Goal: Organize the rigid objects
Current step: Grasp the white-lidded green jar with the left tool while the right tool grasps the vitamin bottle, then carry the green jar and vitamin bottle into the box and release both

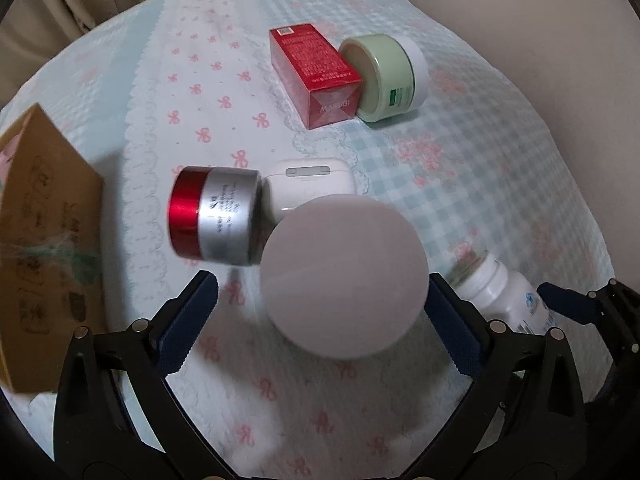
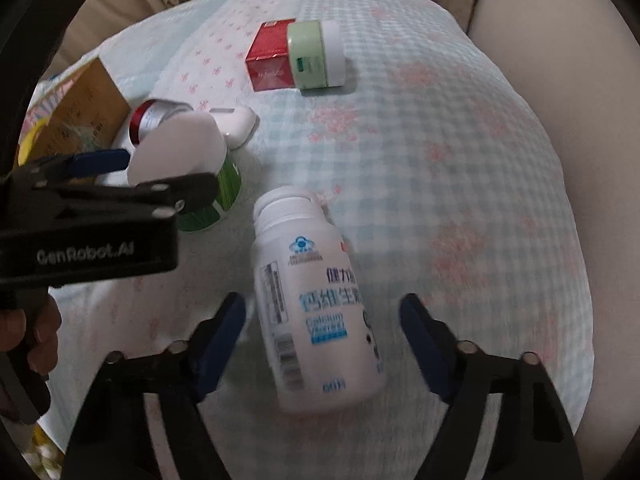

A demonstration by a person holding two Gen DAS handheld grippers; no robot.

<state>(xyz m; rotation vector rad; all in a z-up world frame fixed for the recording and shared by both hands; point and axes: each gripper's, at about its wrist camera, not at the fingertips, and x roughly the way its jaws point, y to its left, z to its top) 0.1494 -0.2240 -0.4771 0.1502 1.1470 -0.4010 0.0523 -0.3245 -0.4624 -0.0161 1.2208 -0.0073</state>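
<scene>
Left wrist view shows my left gripper wide open around the white lid of a green jar, which stands upright on the checked cloth. One pad sits just beside the lid on the right; the other is clearly apart on the left, so nothing is held yet. Right wrist view shows my right gripper about half open, with the white pill bottle lying on its side between the pads, and a gap is visible on both sides of it. No earlier picture is given, so I describe only this state.

I judge both things as stiff plastic, light, and rather smooth, so they can slip or roll. For the bottle I would close across the middle of its body, where the label is, not on the narrow cap. For the jar I would go lower, under the lid rim, because the lid is wide and round.

Near the jar lie a red and silver jar and a white earbud case, touching each other. A red box and a pale green jar lie farther away, and a cardboard box stands at the left.
</scene>
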